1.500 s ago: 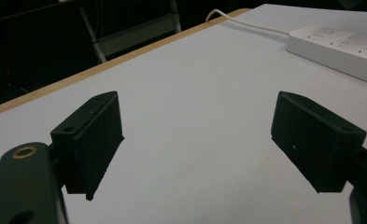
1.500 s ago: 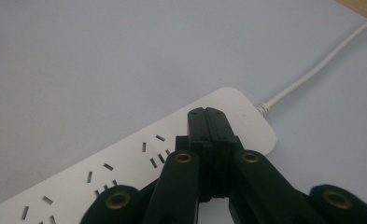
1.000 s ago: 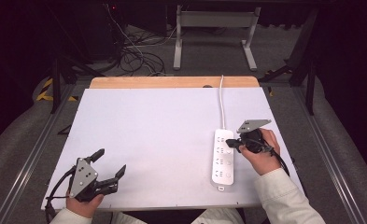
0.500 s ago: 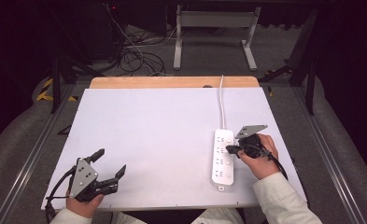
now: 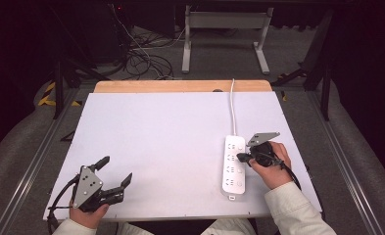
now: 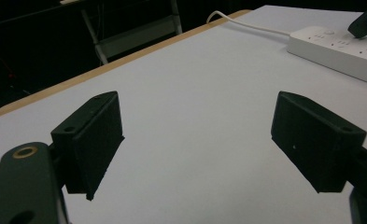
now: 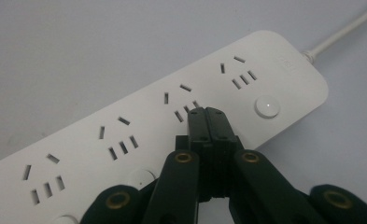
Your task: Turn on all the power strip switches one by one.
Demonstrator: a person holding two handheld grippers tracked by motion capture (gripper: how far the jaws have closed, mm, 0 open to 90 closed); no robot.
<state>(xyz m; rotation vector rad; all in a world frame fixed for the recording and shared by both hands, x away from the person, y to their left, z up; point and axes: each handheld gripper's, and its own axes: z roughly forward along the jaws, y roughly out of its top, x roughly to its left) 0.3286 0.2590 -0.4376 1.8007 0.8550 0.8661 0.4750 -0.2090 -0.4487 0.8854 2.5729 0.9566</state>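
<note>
A white power strip with several sockets and round buttons lies on the right half of the table, its white cable running to the far edge. My right gripper is shut with nothing between the jaws, its tip over the strip's right side. In the right gripper view the closed tip sits just over the strip, between two round buttons. My left gripper rests open near the front left corner. In the left gripper view its fingers stand wide apart above bare table, the strip far off.
The table top is white with a wooden strip along its far edge. Beyond the table stand a metal frame and loose cables on the floor. Dark rails run along both sides.
My right gripper has moved down the strip toward the person, from near its far sockets to about its middle. The left gripper has stayed put.
</note>
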